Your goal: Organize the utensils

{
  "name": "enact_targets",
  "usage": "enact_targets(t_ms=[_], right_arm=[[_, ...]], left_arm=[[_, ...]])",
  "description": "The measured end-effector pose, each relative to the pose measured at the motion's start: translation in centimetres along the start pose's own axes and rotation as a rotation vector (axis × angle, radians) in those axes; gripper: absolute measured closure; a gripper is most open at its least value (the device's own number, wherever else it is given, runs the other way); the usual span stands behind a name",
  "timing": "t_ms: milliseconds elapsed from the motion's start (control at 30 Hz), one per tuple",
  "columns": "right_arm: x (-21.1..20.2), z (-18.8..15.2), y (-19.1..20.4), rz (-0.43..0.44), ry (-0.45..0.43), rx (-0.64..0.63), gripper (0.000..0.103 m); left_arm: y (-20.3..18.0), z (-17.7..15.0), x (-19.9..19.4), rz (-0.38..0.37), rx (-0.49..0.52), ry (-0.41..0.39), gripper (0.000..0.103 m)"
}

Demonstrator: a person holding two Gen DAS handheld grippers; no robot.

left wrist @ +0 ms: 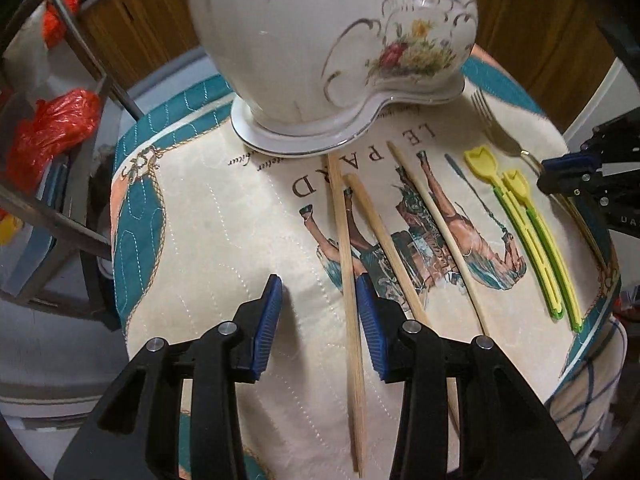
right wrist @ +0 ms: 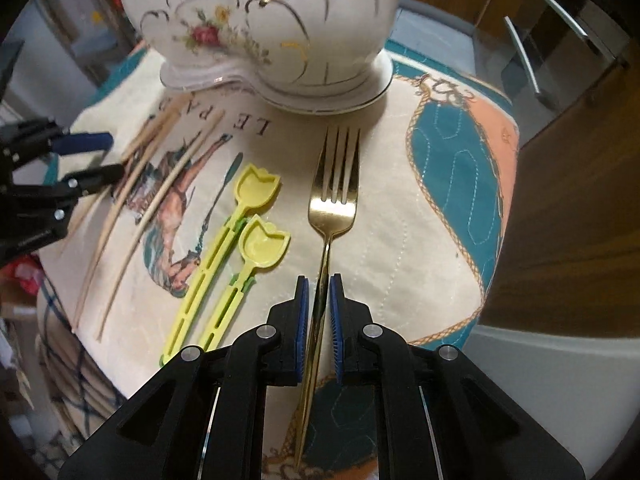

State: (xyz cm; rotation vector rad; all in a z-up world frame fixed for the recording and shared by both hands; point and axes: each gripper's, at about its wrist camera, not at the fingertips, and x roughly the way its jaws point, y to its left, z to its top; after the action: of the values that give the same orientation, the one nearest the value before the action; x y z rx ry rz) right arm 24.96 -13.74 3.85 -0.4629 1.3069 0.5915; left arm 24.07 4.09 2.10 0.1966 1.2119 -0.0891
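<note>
I have the right tongs pinched on the handle of the gold fork, which lies flat on the quilted cloth covering the tabletop, tines pointing toward the white porcelain vessel at the far edge. The blue pads sit on either side of the thin shank, roughly at mid-handle. I judge the fork to be stiff, fairly light, and slick: polished metal between ribbed pads could swivel if I lift it from there, since the heavier tine end would hang forward, so a hold a little nearer the neck looks safer. My left tongs are half spread with nothing between them; the nearest wooden chopstick lies just beside the inner face of the right-hand pad, not inside the gap. Three such sticks lie side by side near the middle of the cloth, the second chopstick and third chopstick fanning toward the vessel's base. They should be very light, rigid and apt to roll, and lying low on soft fabric they are hard to get under; I would take one across its thicker end. The two yellow plastic spoons rest between the sticks and the fork, probably light and a bit flexible. The porcelain looks heavy and fragile, so I would keep metal from striking it.
</note>
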Motion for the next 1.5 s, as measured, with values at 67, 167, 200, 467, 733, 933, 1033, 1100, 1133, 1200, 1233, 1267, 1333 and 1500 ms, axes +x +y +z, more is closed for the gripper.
enact_targets(t_ms=[67,167,200,467,733,933,1033,1100,1133,1200,1233,1267,1333,1500], right_arm=[[0.1,0.4,0.2,-0.007,0.031,-0.016,0.091],[0.2,0.4,-0.2,0.008,0.037,-0.005,0.091],[0.2,0.3,-0.2,0.009,0.030,-0.006,0.092],[-0.3,-2.2,-2.4,0.149,-0.073,0.091,0.096],[-1.7,-5.9,-3.9,0.286,-0.214,0.156,0.096],[-3.7,-7.5,-4.5,0.334,-0.333,0.174,0.096],[-4.7,-7.9,-4.5,0.338,-0.391,0.175,0.096],[-5.4,-8.2,-4.4,0.336,-0.418,0.174,0.096],[-5.6,-8.1,-4.3,0.333,-0.426,0.173,0.096],[-6.0,-8.0,-4.0,0.329,-0.442,0.159,0.096],[-6.2,-8.0,-3.8,0.329,-0.452,0.154,0.096],[-6.5,-8.0,-3.5,0.332,-0.461,0.149,0.096],[-6.9,-8.1,-3.1,0.338,-0.477,0.139,0.096],[-7.6,-7.3,-2.2,0.357,-0.505,0.127,0.096]], left_arm=[[-0.4,0.4,0.1,0.017,0.025,0.022,0.064],[-0.4,0.6,0.2,0.010,0.023,0.037,0.065],[-0.4,0.5,0.2,-0.012,0.024,0.038,0.074],[-1.1,-0.3,-0.4,-0.043,0.035,-0.012,0.097],[-0.6,-3.3,-3.1,-0.107,0.001,-0.146,0.097],[0.3,-5.2,-6.0,-0.149,-0.046,-0.262,0.098],[1.2,-5.5,-6.8,-0.157,-0.067,-0.304,0.097],[1.7,-5.7,-7.6,-0.168,-0.093,-0.340,0.098],[2.2,-5.5,-7.7,-0.171,-0.105,-0.355,0.098],[2.8,-5.6,-8.4,-0.188,-0.126,-0.389,0.098],[3.1,-5.7,-8.9,-0.195,-0.137,-0.407,0.098],[3.2,-5.8,-9.3,-0.196,-0.144,-0.421,0.097],[3.2,-6.0,-10.0,-0.201,-0.152,-0.446,0.098],[3.2,-6.1,-11.5,-0.207,-0.157,-0.498,0.097]])
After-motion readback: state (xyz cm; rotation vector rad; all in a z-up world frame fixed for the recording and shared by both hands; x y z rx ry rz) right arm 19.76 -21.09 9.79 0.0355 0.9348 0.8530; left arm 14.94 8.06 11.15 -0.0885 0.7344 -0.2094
